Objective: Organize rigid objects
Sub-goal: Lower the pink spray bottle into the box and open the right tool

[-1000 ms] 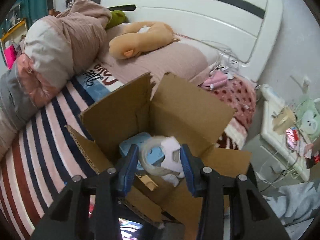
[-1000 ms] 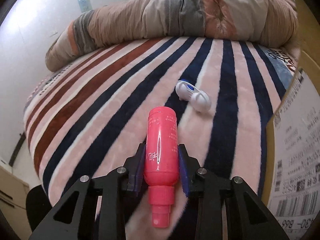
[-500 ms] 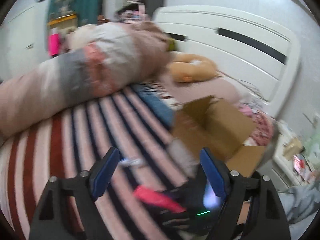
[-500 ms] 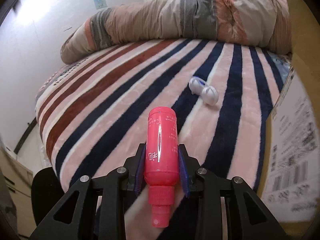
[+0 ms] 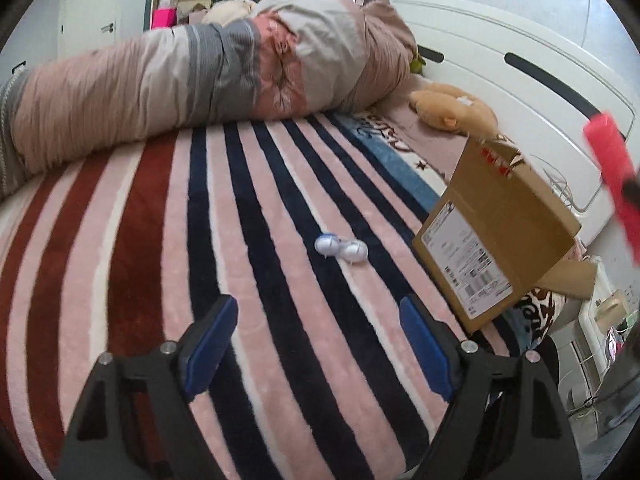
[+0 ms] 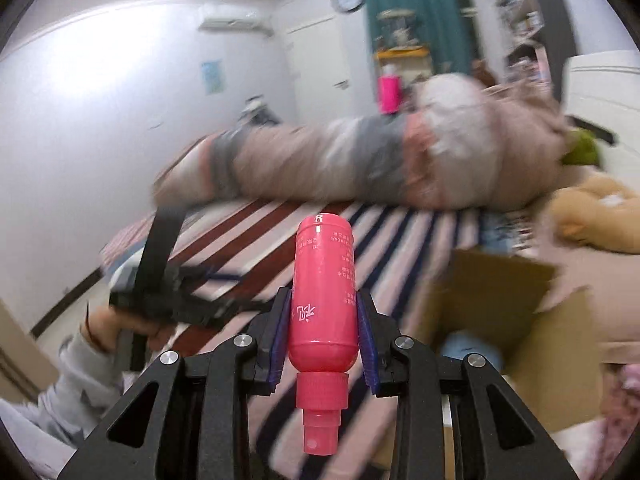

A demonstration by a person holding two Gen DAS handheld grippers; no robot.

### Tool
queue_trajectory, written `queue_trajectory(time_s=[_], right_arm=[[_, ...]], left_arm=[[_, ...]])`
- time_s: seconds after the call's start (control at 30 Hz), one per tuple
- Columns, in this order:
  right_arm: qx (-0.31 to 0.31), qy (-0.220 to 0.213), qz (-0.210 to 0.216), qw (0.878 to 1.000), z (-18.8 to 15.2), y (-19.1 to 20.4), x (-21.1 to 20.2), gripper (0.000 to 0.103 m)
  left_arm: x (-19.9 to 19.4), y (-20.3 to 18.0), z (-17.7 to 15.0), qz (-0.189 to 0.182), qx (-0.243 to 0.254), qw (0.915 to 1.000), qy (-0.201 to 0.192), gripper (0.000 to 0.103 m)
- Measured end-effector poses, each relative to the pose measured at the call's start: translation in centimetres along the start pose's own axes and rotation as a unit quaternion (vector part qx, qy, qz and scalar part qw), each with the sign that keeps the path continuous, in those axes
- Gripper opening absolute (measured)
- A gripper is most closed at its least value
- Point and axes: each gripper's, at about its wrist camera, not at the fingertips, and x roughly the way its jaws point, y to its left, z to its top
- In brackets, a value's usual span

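Bottle [image 6: 322, 296], pink, sits clamped between the right tool's [image 6: 322, 340] pads, cap toward the camera, raised beside the open cardboard box [image 6: 516, 312]. Best carried fully over the opening before letting go. The left tool [image 5: 320, 340] gapes wide and empty over the bed [image 5: 160, 240], facing the white-and-blue contact lens case [image 5: 341, 250].

**Left gripper wide apart above the striped blanket**

The left gripper [image 5: 319, 334] hangs with its blue pads spread, nothing between them, over the striped blanket [image 5: 152, 248]. Ahead lies a small white-and-blue case [image 5: 341, 250]. To its right stands the cardboard box [image 5: 496, 232] (label side facing). A blurred pink bottle [image 5: 612, 172] shows at the right edge.
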Motion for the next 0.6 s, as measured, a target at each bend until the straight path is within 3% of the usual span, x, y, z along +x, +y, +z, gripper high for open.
queue_trajectory(time_s=[0.13, 0.3, 0.47, 0.6], right_arm=[[0.019, 0.038, -0.065, 0.997, 0.2, -4.2, 0.3, 0.027], [0.067, 0.12, -0.067, 0.988, -1.5, -8.3, 4.5, 0.027], [0.055, 0.187, -0.059, 0.979, -3.1, -8.6, 7.3, 0.027], [0.057, 0.187, -0.077, 0.978, -3.5, -9.5, 6.7, 0.033]], left_arm=[[2.2, -0.9, -0.1, -0.002, 0.005, 0.9999, 0.014, 0.081], [5.4, -2.4, 0.2, 0.01, 0.022, 0.9994, 0.023, 0.081], [9.1, -3.8, 0.9, 0.017, 0.049, 0.9984, 0.023, 0.083], [12.4, -3.9, 1.8, 0.025, 0.051, 0.9981, 0.026, 0.083]])
